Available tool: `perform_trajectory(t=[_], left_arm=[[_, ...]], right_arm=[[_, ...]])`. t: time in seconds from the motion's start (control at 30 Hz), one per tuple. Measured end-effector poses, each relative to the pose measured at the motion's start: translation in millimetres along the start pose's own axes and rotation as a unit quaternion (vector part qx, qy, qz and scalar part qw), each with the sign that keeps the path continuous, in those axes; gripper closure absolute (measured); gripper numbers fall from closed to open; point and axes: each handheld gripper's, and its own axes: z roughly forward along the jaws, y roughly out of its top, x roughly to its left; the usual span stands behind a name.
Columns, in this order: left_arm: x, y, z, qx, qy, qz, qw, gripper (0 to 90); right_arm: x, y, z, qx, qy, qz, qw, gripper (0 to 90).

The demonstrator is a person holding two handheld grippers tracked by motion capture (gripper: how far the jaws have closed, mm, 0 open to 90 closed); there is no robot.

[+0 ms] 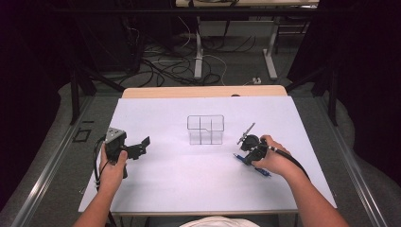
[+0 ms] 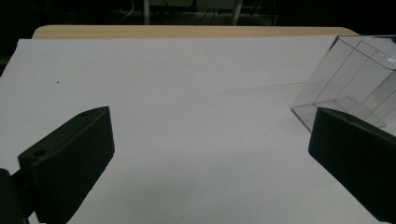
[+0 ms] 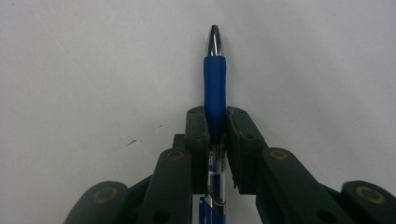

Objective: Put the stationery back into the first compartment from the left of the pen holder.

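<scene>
A blue pen (image 3: pixel 214 88) with a silver tip lies between the jaws of my right gripper (image 3: pixel 215 116), which is shut on it low over the white table. In the high view the pen (image 1: pixel 240 158) sticks out under the right hand, right of centre, with the right gripper (image 1: pixel 250 150) above it. A clear plastic organiser box (image 1: pixel 205 129) with several compartments stands at the table's middle; its corner shows at the right of the left gripper view (image 2: pixel 355 88). My left gripper (image 1: pixel 142 145) sits at the left, open, with nothing between its fingers (image 2: pixel 70 163).
The white table top (image 1: pixel 170 179) has a wooden strip (image 1: pixel 203 91) along its far edge. Beyond it are table legs and loose cables (image 1: pixel 175 66) on the floor. A metal rail (image 1: pixel 52 165) runs along the left side.
</scene>
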Motion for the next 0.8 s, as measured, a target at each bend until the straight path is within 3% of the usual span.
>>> perform_trajectory(t=[0.03, 0.07, 0.13, 0.2, 0.23, 0.27, 0.33, 0.47, 0.63, 0.67, 0.7, 0.8], left_arm=[[0.0, 0.0, 0.1, -0.001, 0.0, 0.001, 1.0, 0.0], [-0.1, -0.1, 0.2, -0.002, -0.001, 0.001, 1.0, 0.0], [-0.6, -0.2, 0.0, 0.001, -0.001, 0.003, 1.0, 0.0], [-1.0, -0.4, 0.2, 0.0, -0.001, 0.005, 1.0, 0.0], [-1.1, -0.4, 0.2, 0.0, -0.001, 0.005, 1.0, 0.0], [-1.1, -0.4, 0.2, 0.0, -0.001, 0.005, 1.0, 0.0], [-0.9, -0.4, 0.2, 0.0, -0.001, 0.005, 1.0, 0.0], [-0.8, -0.6, 0.2, 0.001, 0.0, 0.004, 1.0, 0.0], [-0.8, -0.8, 0.4, 0.002, 0.001, 0.006, 1.0, 0.0], [-0.8, -0.9, 0.4, 0.001, 0.001, 0.007, 1.0, 0.0], [-0.8, -0.9, 0.4, 0.001, 0.001, 0.007, 1.0, 0.0], [-0.3, -0.9, 0.2, 0.001, 0.003, 0.007, 1.0, 0.0]], right_arm=[[0.4, -0.3, 0.8, -0.01, -0.012, 0.0, 0.9999, 79.6], [-0.1, 0.4, -1.3, 0.0, -0.008, -0.002, 1.0, 79.7], [0.6, 0.2, -1.1, -0.025, 0.0, 0.01, 0.9996, 79.6], [3.2, -0.2, -1.3, -0.043, -0.009, 0.029, 0.9986, 79.6], [0.7, 0.1, -0.6, -0.059, -0.002, 0.016, 0.9982, 79.7], [0.1, 1.1, -4.5, -0.043, 0.005, 0.015, 0.999, 79.7], [-0.3, 2.2, -6.8, -0.045, -0.001, 0.011, 0.9989, 79.7], [0.4, 3.7, -8.9, -0.069, -0.004, 0.018, 0.9974, 79.7], [1.5, 6.1, -14.4, -0.1, -0.006, 0.03, 0.9945, 79.7], [3.0, 6.6, -14.4, -0.11, -0.009, 0.041, 0.993, 79.7], [1.7, 7.0, -14.8, -0.117, -0.01, 0.034, 0.9925, 79.7], [2.9, 9.4, -18.9, -0.133, -0.009, 0.044, 0.9901, 79.7]])
